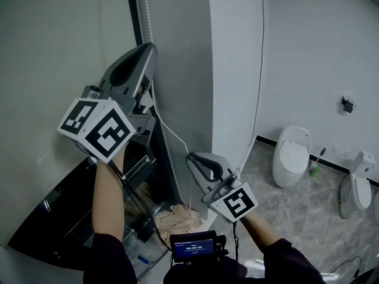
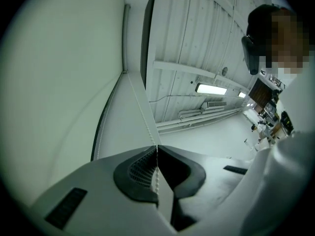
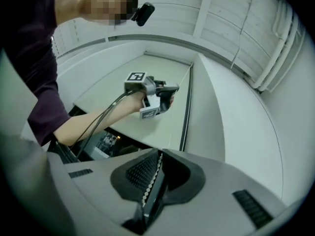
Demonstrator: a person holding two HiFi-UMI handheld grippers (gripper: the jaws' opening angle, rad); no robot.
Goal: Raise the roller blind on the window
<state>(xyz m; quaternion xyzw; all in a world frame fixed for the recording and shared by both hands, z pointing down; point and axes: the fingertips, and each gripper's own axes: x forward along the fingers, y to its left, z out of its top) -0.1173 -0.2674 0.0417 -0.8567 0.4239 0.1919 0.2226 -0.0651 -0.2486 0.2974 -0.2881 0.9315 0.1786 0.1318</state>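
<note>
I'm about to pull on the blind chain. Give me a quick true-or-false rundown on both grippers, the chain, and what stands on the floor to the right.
1. The left gripper is shut on the bead chain. True.
2. The right gripper is open and empty. False: it is shut on the same chain, with beads pinched in it.
3. In the head view, the right gripper sits higher than the left gripper. False: the left is higher and the right is lower.
4. A stretch of chain runs from one gripper to the other. True.
5. A sink stands on the floor at the right. False: two white toilets stand there.
</note>
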